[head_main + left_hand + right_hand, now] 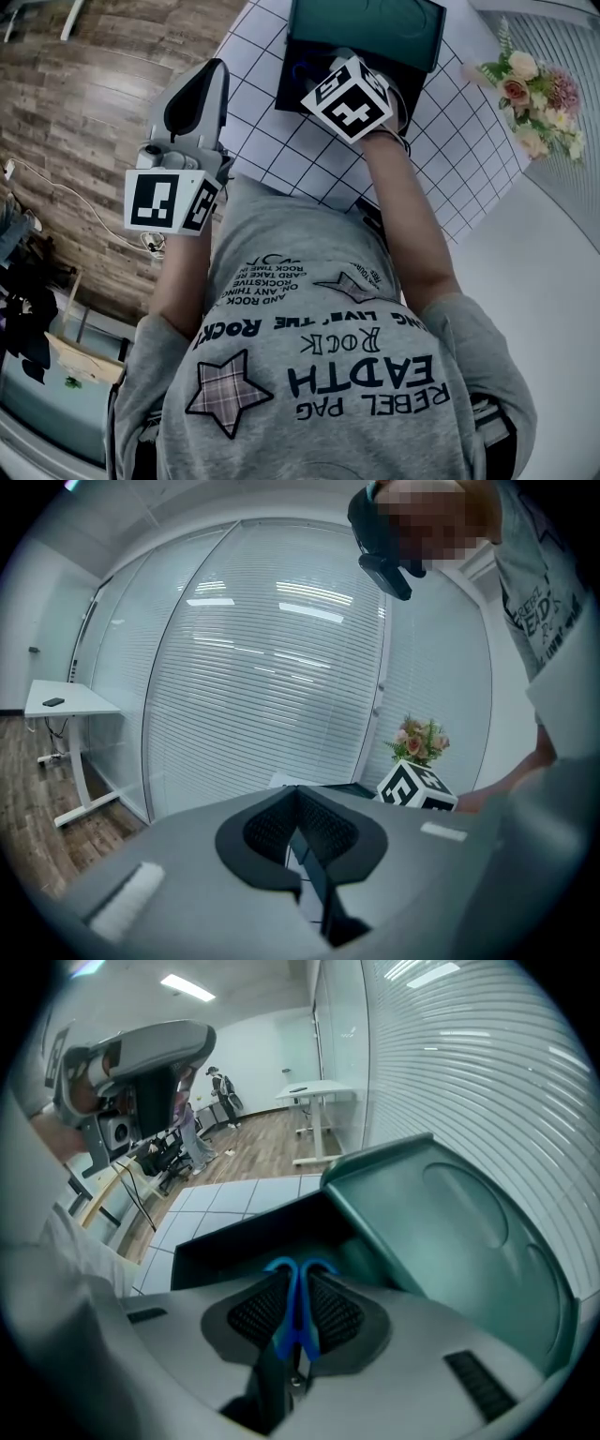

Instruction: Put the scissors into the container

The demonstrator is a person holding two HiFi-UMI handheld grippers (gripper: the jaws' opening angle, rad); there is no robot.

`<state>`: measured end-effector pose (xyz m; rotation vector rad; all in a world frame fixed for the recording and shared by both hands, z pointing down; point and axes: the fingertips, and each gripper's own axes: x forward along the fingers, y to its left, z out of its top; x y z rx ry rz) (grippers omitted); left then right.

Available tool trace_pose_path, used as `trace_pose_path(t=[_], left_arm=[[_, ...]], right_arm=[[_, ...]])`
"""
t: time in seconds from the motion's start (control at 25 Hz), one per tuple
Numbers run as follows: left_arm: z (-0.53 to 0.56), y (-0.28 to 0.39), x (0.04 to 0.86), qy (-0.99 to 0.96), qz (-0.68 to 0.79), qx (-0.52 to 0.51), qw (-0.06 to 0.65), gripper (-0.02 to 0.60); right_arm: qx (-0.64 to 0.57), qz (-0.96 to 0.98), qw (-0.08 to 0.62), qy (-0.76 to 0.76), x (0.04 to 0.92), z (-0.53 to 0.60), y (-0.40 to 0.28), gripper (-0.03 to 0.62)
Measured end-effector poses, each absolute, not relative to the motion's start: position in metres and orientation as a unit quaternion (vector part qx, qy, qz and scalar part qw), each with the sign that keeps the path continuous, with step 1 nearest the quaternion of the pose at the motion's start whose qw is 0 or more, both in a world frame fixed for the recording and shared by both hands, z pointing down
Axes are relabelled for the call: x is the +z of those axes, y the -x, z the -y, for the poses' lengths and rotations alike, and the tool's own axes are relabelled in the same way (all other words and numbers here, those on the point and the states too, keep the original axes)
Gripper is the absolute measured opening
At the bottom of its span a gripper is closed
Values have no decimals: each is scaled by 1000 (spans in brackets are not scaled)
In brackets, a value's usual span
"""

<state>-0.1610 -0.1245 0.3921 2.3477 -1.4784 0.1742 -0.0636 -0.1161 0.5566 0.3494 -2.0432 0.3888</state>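
Left gripper (298, 803) and right gripper (298, 1277) had grey shells, black ribbed pads (270, 832) and black-and-white marker cubes (169, 202). The person wore a grey printed T-shirt (309, 375).

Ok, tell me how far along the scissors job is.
Done: the blue scissors are clamped in the right gripper, and the container stands open. In hand: the gripper points into the container. Left: let the scissors go inside it.

The scissors (287, 1330) had smooth blue plastic handles. The container (253, 1237) looked like dark matt plastic, its lid (459, 1232) faintly sheened. The right gripper (298, 1277) had a matt grey shell and finely ribbed black jaws. At ten o'clock from the matt checked sheet (281, 150), the floor (84, 84) showed wood grain.
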Motion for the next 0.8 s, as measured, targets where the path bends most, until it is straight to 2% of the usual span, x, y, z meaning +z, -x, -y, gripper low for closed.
trace_pose_path(t=[0.8], left_arm=[[125, 157, 383, -837, 517, 55, 171, 9]], right_arm=[[164, 850, 475, -157, 533, 121, 63, 81]])
